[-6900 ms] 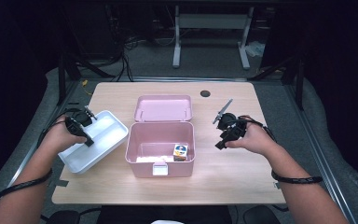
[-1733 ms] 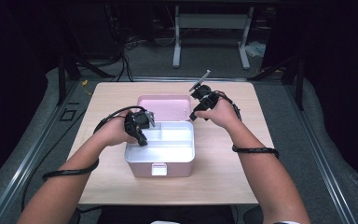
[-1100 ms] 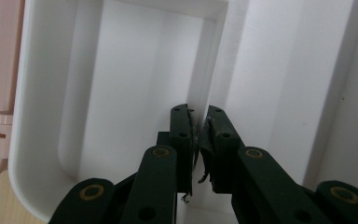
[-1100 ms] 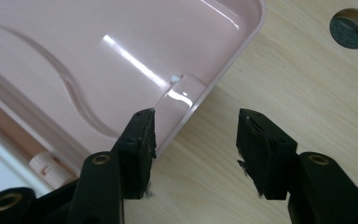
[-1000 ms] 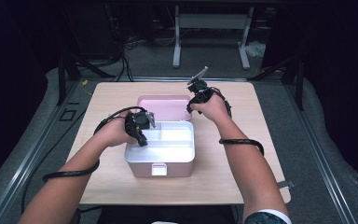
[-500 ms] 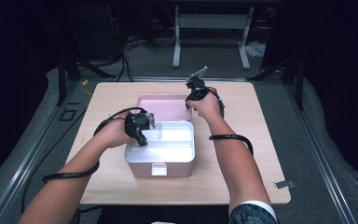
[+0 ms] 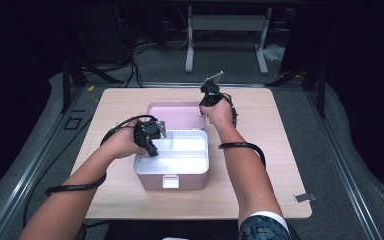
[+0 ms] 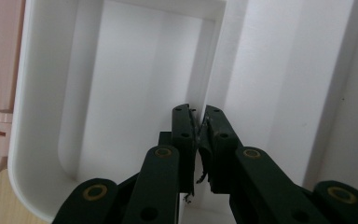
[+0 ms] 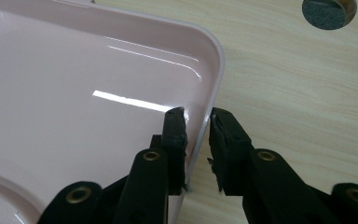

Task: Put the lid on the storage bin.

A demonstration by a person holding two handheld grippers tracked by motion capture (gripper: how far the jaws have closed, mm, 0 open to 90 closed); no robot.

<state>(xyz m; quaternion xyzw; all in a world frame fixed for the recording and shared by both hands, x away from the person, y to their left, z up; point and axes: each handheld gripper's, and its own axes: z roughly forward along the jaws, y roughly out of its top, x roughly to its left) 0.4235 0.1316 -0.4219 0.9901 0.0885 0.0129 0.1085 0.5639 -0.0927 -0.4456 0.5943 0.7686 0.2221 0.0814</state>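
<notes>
- A light wooden table stands on grey floor; the room behind is dark, with a white metal frame at the back.
- The pink box sits mid-table, its latch facing the person, its long side running across the table, its lid lying open behind.
- The left gripper pinches a divider of the white tray inside the box.
- The right gripper has just been closing, its jaws narrowly astride the lid's rim.

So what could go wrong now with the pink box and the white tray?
The right gripper has just been closing over the thin edge of the pink lid, one jaw each side; the glossy rim might slip out. The left gripper pinches a divider of the white tray inside the box; if the lid swings down, it could hit that hand.
</notes>
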